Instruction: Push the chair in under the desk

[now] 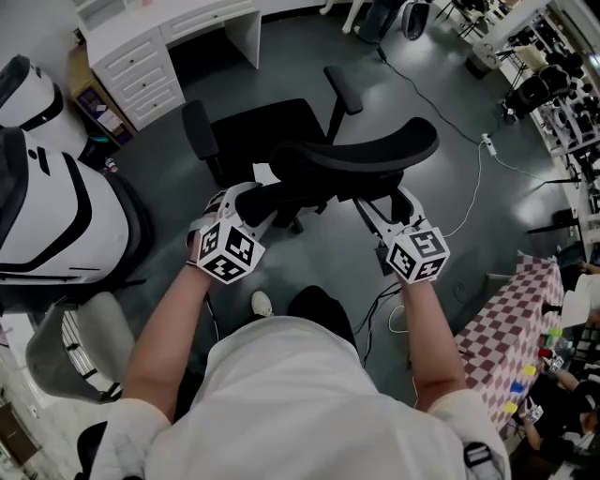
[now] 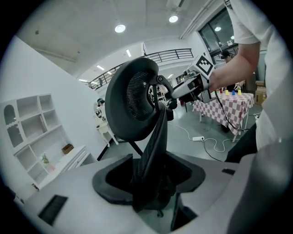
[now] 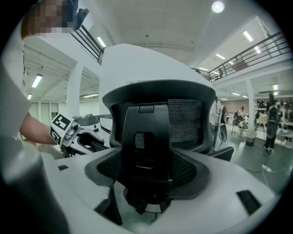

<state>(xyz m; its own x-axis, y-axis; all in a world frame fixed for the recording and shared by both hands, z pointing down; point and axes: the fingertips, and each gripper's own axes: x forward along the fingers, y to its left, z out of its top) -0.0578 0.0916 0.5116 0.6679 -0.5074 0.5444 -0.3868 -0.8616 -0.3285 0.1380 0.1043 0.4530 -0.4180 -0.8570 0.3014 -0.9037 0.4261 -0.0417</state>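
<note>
A black mesh office chair [image 1: 267, 131] stands on the grey floor, its seat facing the white desk [image 1: 169, 23] at the top left. Its curved backrest [image 1: 366, 150] is nearest me. My left gripper [image 1: 258, 192] is at the backrest's left edge. In the left gripper view the mesh edge [image 2: 155, 141] runs between the jaws of this gripper [image 2: 151, 183] with room on both sides, so it is open. My right gripper [image 1: 389, 202] is at the backrest's right side. In the right gripper view it [image 3: 149, 183] stands open around the back's central spine [image 3: 149, 141]. Both sets of fingertips are hidden under the backrest in the head view.
A white drawer unit [image 1: 141, 75] flanks the desk's knee space. A large white and black machine [image 1: 47, 187] stands at the left, a grey chair [image 1: 84, 347] below it. A power strip with cable [image 1: 487, 142] lies on the floor at the right, near a checkered table [image 1: 525, 319].
</note>
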